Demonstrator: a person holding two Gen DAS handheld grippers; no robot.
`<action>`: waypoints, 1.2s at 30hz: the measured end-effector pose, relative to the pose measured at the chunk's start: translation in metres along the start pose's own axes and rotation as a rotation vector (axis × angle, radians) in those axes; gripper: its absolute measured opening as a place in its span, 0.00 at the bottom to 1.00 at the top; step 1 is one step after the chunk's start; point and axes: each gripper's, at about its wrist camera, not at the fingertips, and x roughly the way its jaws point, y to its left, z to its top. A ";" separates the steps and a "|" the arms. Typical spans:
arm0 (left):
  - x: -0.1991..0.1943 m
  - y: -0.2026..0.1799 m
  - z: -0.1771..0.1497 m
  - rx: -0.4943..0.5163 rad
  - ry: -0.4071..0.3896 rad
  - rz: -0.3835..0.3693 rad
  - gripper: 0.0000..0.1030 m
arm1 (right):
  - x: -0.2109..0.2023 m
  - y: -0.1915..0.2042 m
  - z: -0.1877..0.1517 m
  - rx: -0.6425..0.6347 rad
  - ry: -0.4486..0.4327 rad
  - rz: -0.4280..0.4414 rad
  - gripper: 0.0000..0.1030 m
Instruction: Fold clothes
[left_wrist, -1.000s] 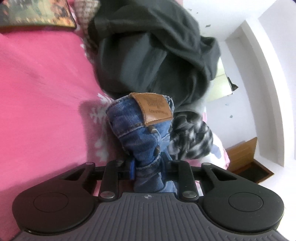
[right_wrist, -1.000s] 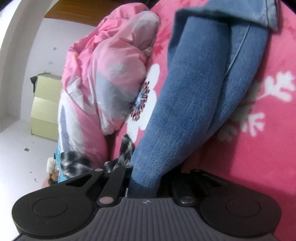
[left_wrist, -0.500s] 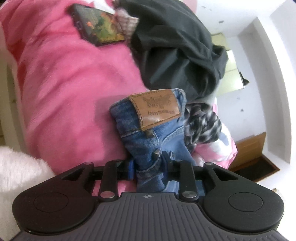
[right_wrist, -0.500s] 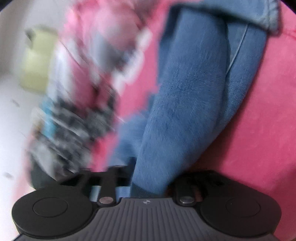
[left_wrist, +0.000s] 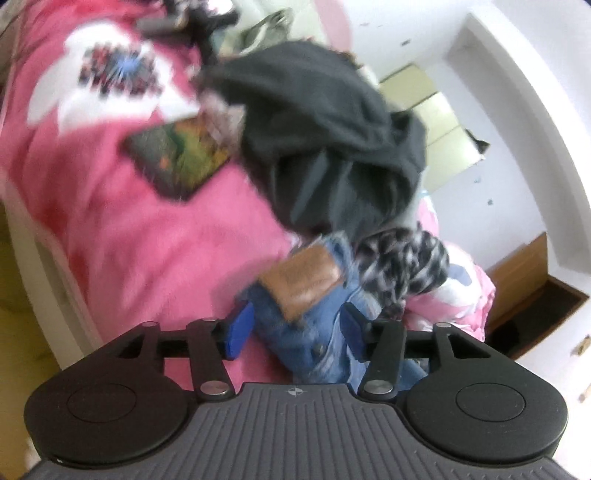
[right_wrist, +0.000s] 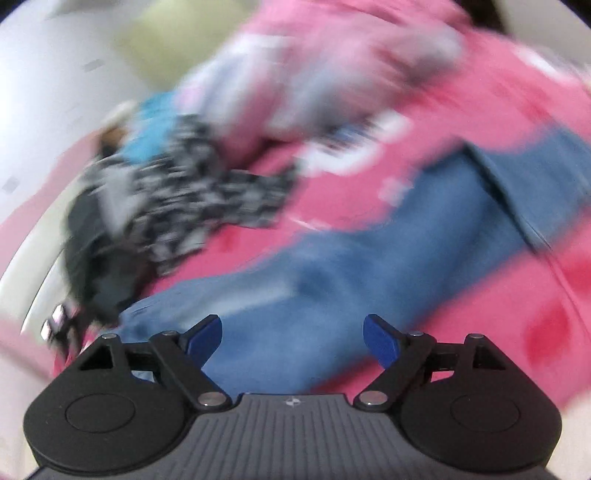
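Observation:
Blue jeans with a brown leather patch (left_wrist: 301, 280) lie on a pink bed cover (left_wrist: 155, 240). In the left wrist view the waistband (left_wrist: 314, 332) sits between the fingers of my left gripper (left_wrist: 295, 332), whose jaws stand apart around it. In the right wrist view my right gripper (right_wrist: 291, 338) is open wide, its blue pads off the cloth, above a jeans leg (right_wrist: 351, 258) that stretches away to the right. Both views are blurred by motion.
A dark grey garment (left_wrist: 332, 140) is heaped beyond the jeans, a black-and-white checked cloth (left_wrist: 406, 262) beside it, also in the right wrist view (right_wrist: 177, 199). A phone (left_wrist: 177, 155) lies on the cover. A pink quilt (right_wrist: 332, 66) is bunched behind. The bed edge (left_wrist: 55, 266) is at left.
Both grippers have opened and let go of the jeans. The left has swung so more of the bed and the phone show. The right view has turned and the leg now lies flatter.

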 end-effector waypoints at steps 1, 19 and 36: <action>-0.002 -0.002 0.004 0.029 -0.008 0.000 0.55 | 0.009 0.014 0.003 -0.059 -0.003 0.040 0.86; 0.063 -0.027 0.029 0.346 0.045 0.040 0.64 | 0.250 0.172 -0.005 -0.632 0.465 0.309 0.68; 0.061 -0.034 0.025 0.292 -0.052 -0.056 0.09 | 0.197 0.212 -0.015 -0.864 0.138 0.089 0.10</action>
